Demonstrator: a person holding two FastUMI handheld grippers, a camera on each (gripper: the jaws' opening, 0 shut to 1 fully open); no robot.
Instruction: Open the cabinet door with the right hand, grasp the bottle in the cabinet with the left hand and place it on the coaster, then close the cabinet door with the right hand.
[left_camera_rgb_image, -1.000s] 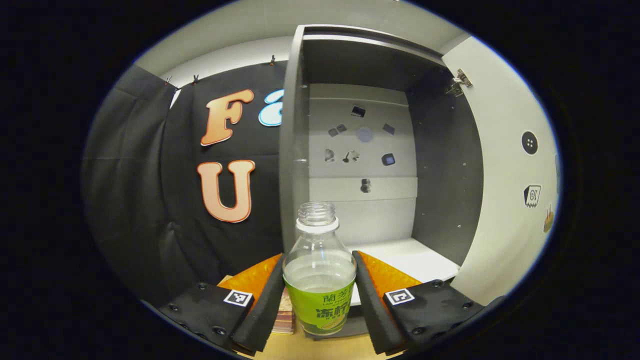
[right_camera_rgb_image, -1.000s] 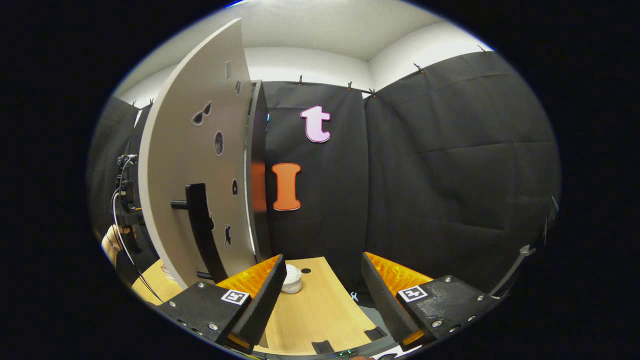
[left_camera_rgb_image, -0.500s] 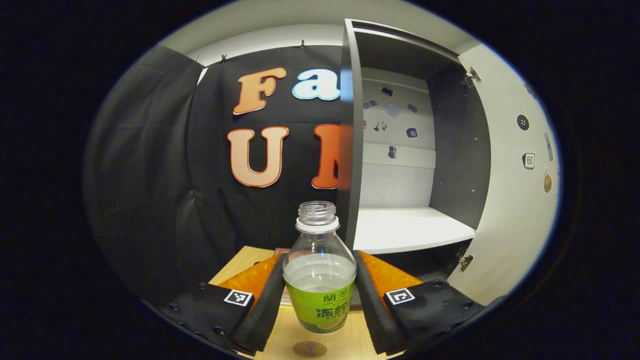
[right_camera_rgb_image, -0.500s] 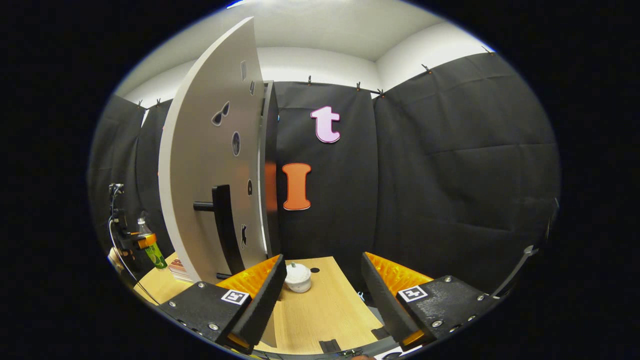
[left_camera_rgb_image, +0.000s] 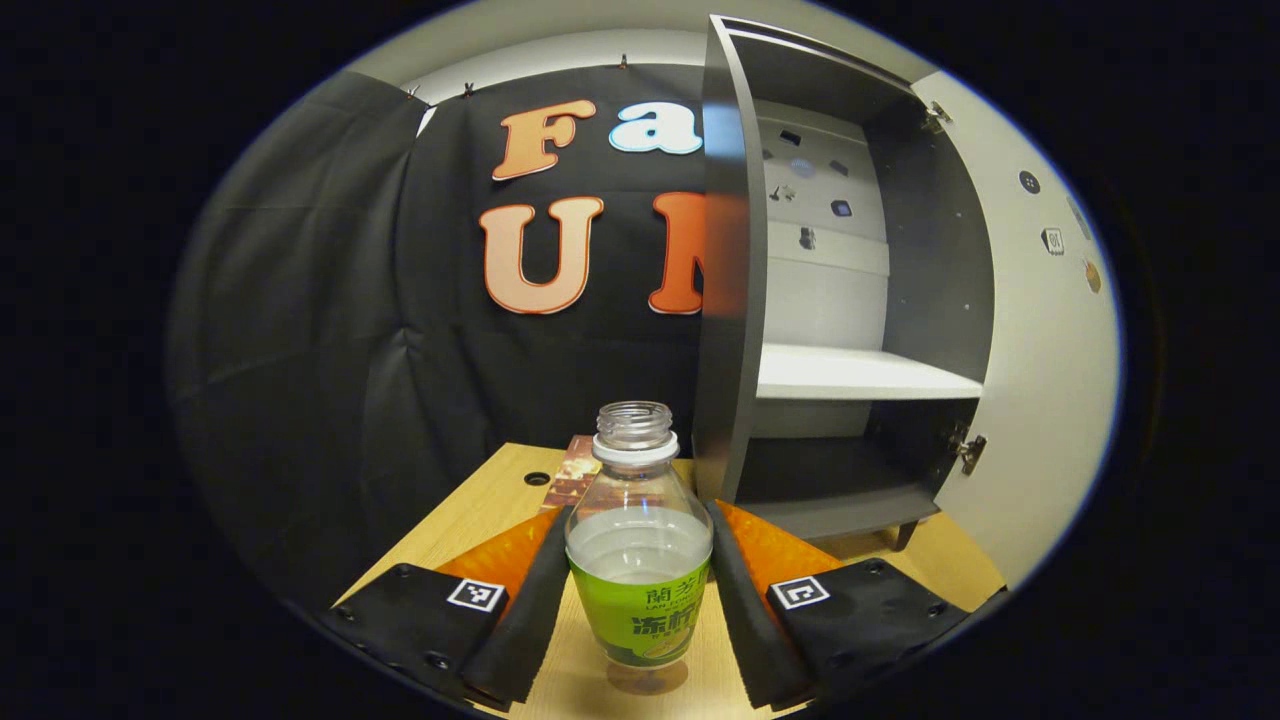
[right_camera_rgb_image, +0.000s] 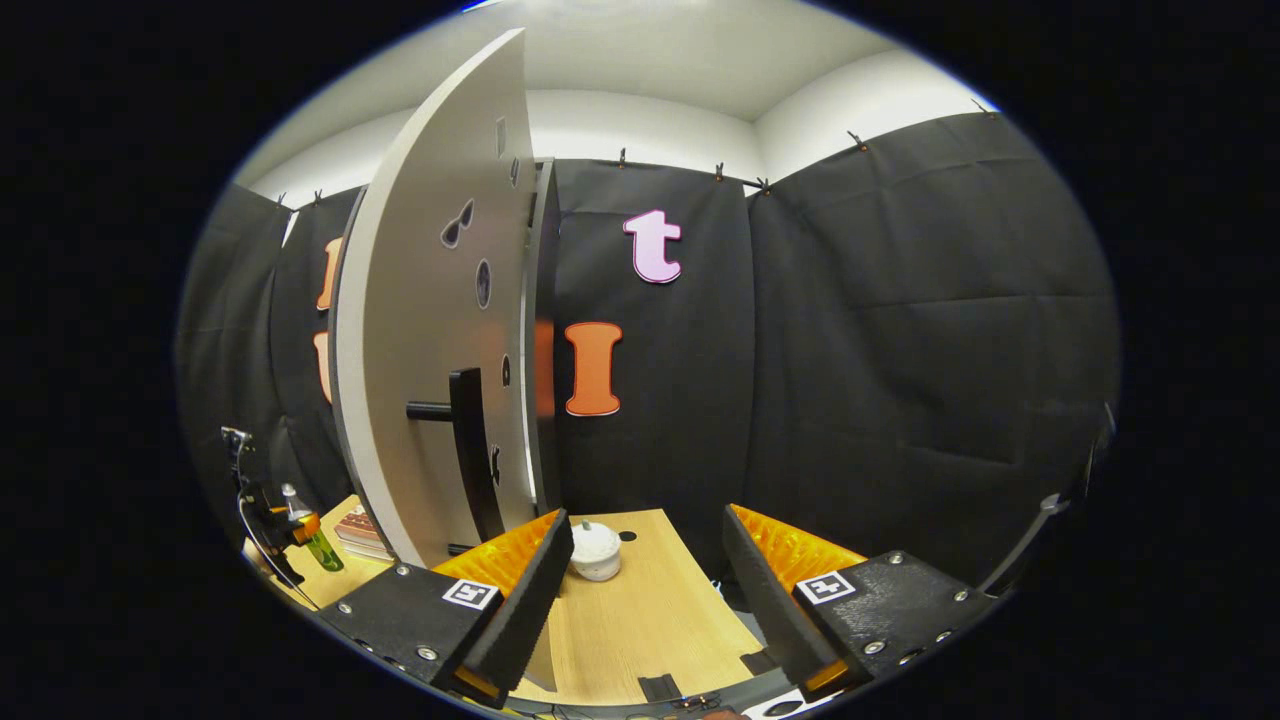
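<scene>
**Operator:** Holding the bottle (left_camera_rgb_image: 638, 560) in my left gripper (left_camera_rgb_image: 636, 590), both fingers pressed flat against its sides at the label band. It hangs just above the table (left_camera_rgb_image: 470, 510), out in front of the cabinet (left_camera_rgb_image: 730, 300), with a round mark on the wood right beneath it. I take that mark for the coaster (left_camera_rgb_image: 645, 680), though I cannot be sure.

**Listener:** What is the bottle like to handle?

**Operator:** Clear plastic, no cap, partly filled with liquid. I judge it light but thin-walled, so a hard squeeze would dent it, and any tilt could spill through the open neck. The wide belly at the label is the safest place to hold it, and upright.

**Listener:** And your right gripper?

**Operator:** My right gripper (right_camera_rgb_image: 645, 585) is empty, its jaws spread wide, hovering over the table near a small white pot (right_camera_rgb_image: 596, 550). The door (right_camera_rgb_image: 440, 340) stands swung out at the left of the right gripper view, its dark handle (right_camera_rgb_image: 470, 450) near my fingers but not touched. Far left in that view, the bottle shows small in the other gripper.

**Listener:** What is left?

**Operator:** Setting the bottle down, then shutting the door.
</scene>
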